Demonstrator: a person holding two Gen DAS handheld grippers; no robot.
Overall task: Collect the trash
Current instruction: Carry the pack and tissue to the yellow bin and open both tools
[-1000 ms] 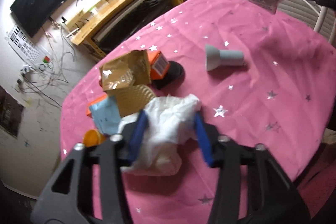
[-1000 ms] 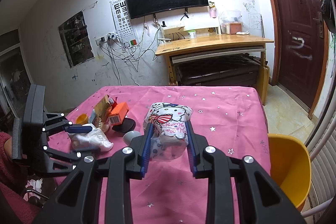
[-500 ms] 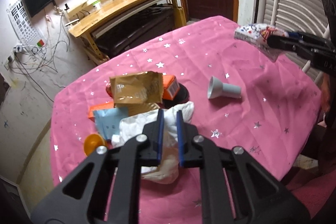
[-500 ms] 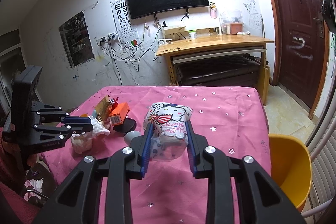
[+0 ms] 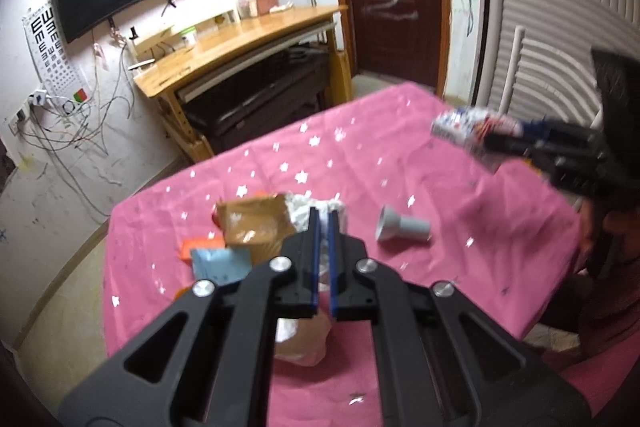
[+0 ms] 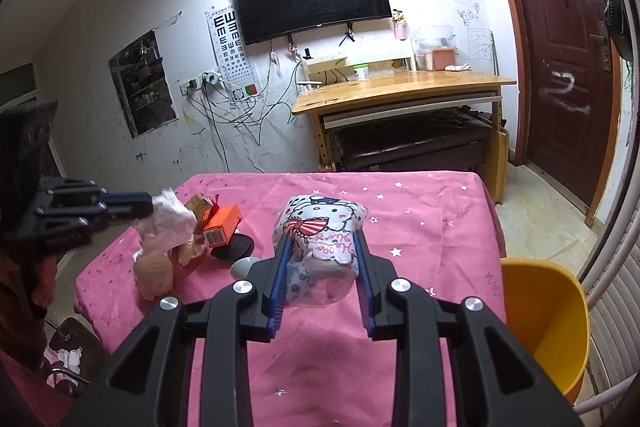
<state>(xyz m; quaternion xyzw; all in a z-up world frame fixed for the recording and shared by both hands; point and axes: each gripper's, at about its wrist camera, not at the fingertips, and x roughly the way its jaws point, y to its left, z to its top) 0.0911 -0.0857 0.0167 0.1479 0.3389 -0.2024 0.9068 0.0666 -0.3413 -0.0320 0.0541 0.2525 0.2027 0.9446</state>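
Note:
My left gripper [image 5: 323, 223] is shut on a crumpled white plastic bag [image 5: 300, 341] and holds it up above the pink table; the bag hangs below the fingers, also seen in the right wrist view [image 6: 160, 227]. My right gripper [image 6: 320, 251] is shut on a Hello Kitty printed packet [image 6: 320, 231] held above the table; it shows in the left wrist view [image 5: 468, 125] too. A brown cardboard piece [image 5: 252, 227], an orange box [image 6: 222, 223], a light blue packet [image 5: 220, 265] and a grey funnel-shaped piece [image 5: 400, 227] lie on the table.
A yellow bin [image 6: 544, 323] stands on the floor at the table's right edge. The table has a pink star cloth [image 6: 420, 227]. A wooden desk [image 6: 400, 91] and a dark door [image 6: 560, 47] are behind. A black round lid [image 6: 234, 249] lies by the orange box.
My left gripper closed on the white bag and lifted it off the table. The right gripper has stayed still with the Hello Kitty packet.

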